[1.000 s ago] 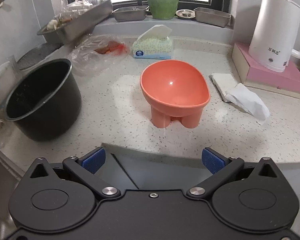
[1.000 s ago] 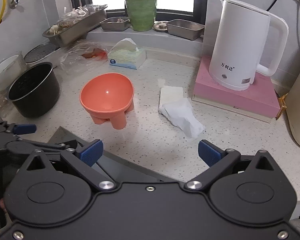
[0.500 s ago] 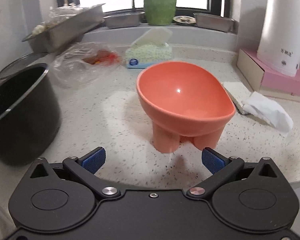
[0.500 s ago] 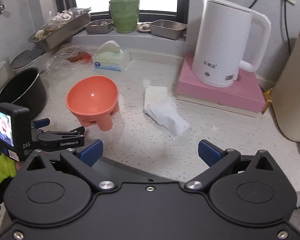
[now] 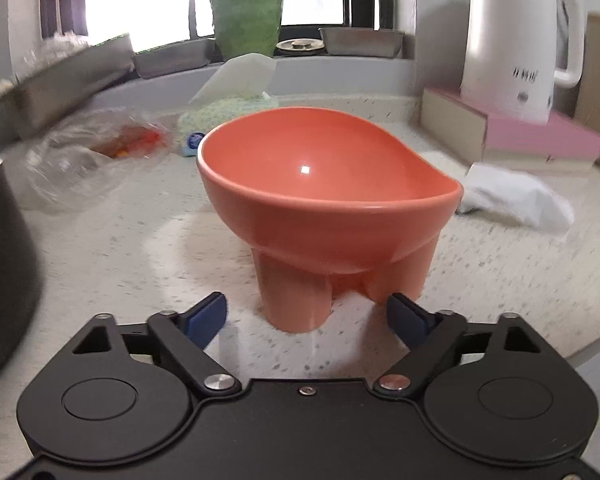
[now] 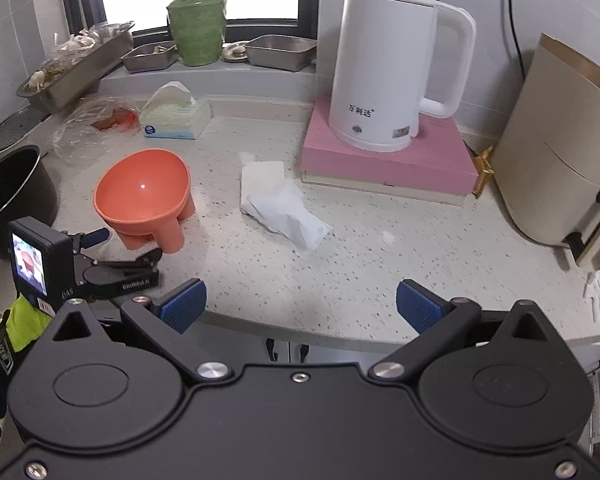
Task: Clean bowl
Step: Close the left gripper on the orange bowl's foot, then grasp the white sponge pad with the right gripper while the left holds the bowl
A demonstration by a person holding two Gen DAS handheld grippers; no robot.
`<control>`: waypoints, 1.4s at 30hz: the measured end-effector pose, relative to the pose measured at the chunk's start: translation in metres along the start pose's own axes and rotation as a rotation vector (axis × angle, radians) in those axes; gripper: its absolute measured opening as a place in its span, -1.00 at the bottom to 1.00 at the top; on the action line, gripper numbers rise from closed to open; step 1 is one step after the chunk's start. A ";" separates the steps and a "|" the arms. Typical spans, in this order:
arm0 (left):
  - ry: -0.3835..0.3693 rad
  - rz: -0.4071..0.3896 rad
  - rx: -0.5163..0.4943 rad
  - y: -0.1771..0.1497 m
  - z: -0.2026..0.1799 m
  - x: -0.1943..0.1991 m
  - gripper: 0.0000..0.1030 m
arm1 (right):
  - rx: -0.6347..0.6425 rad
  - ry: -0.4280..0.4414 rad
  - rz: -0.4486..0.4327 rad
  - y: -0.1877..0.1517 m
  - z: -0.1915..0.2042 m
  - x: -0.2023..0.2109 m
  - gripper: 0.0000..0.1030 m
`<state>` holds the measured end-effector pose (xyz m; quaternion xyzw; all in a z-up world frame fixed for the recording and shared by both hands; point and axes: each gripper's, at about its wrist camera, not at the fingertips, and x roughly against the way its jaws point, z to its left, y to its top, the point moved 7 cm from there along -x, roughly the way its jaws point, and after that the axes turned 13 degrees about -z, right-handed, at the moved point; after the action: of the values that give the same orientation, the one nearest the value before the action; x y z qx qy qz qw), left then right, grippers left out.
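Note:
An orange footed bowl [image 5: 328, 200] stands upright on the speckled counter [image 5: 100, 248], empty inside. My left gripper [image 5: 306, 316] is low at its near side. Its jaws are closing, with the bowl's front leg between the blue pads [image 5: 206, 316], and the pads do not touch it. In the right wrist view the bowl [image 6: 142, 188] is at mid-left, and the left gripper [image 6: 126, 246] reaches its feet from the near left. My right gripper [image 6: 300, 305] hangs open over the counter's front edge, holding nothing. A crumpled white cloth [image 6: 280, 204] lies to the right of the bowl.
A black pot [image 6: 12, 192] stands left of the bowl. Behind it are a tissue box [image 6: 176, 114] and a plastic bag [image 6: 96, 124]. A white kettle [image 6: 384, 72] sits on a pink box [image 6: 388, 160] at back right, beside a beige appliance [image 6: 560, 140].
My left gripper has dropped and moved in until the bowl's front leg is between its pads, and the pads have come closer together. The right gripper has shifted slightly sideways and stays open.

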<state>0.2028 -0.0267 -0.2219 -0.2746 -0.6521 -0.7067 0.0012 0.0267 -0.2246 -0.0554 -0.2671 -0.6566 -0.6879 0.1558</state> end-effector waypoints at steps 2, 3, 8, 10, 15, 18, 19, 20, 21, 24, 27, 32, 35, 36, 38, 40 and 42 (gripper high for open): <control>-0.002 -0.017 -0.012 -0.001 0.000 -0.002 0.58 | -0.001 -0.011 0.001 -0.002 -0.001 0.003 0.98; 0.000 -0.018 -0.011 -0.001 0.001 -0.003 0.58 | -0.001 -0.017 0.002 -0.003 -0.002 0.005 0.98; 0.024 -0.029 0.004 0.001 0.005 -0.009 0.58 | -0.003 -0.036 -0.002 -0.004 -0.003 0.013 0.98; 0.023 -0.029 0.002 0.003 0.007 -0.010 0.58 | -0.008 -0.041 0.000 -0.005 -0.002 0.014 0.98; 0.053 -0.037 0.009 0.007 0.006 -0.021 0.58 | -0.021 -0.046 -0.005 -0.008 -0.003 0.017 0.98; 0.047 -0.049 0.008 0.006 0.002 -0.020 0.41 | -0.046 -0.025 -0.024 -0.008 -0.003 0.021 0.98; 0.036 -0.055 0.005 0.006 0.000 -0.019 0.23 | -0.059 -0.011 -0.034 -0.007 -0.003 0.022 0.98; 0.030 -0.059 0.002 0.007 -0.002 -0.020 0.13 | -0.063 -0.008 -0.039 -0.007 -0.002 0.023 0.98; 0.024 -0.062 -0.001 0.008 -0.004 -0.020 -0.11 | -0.068 -0.006 -0.056 -0.007 -0.002 0.025 0.98; 0.019 -0.055 -0.001 0.010 -0.008 -0.022 -0.26 | -0.053 -0.004 -0.087 -0.008 0.002 0.026 0.98; 0.001 -0.043 0.001 0.011 -0.006 -0.022 -0.26 | -0.041 0.014 -0.089 -0.010 0.007 0.027 0.98; -0.047 -0.027 -0.013 0.008 -0.004 -0.014 -0.27 | -0.014 0.047 -0.128 -0.012 0.017 0.029 0.94; -0.053 -0.027 -0.016 0.003 -0.001 -0.003 -0.26 | 0.041 0.142 -0.241 -0.012 0.030 0.036 0.92; -0.056 -0.025 -0.018 0.001 0.000 0.000 -0.26 | 0.039 0.154 -0.234 -0.012 0.032 0.033 0.92; -0.062 -0.013 -0.013 0.000 0.001 0.006 -0.26 | 0.034 0.177 -0.218 -0.013 0.036 0.027 0.92; -0.066 0.008 -0.016 0.000 0.002 0.010 -0.26 | 0.030 0.201 -0.203 -0.013 0.039 0.021 0.92; -0.064 0.025 -0.033 0.000 0.001 0.012 -0.26 | 0.024 0.230 -0.176 -0.014 0.043 0.013 0.92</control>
<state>0.1932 -0.0218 -0.2171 -0.3050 -0.6367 -0.7080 -0.0154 0.0157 -0.1793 -0.0599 -0.1259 -0.6633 -0.7172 0.1723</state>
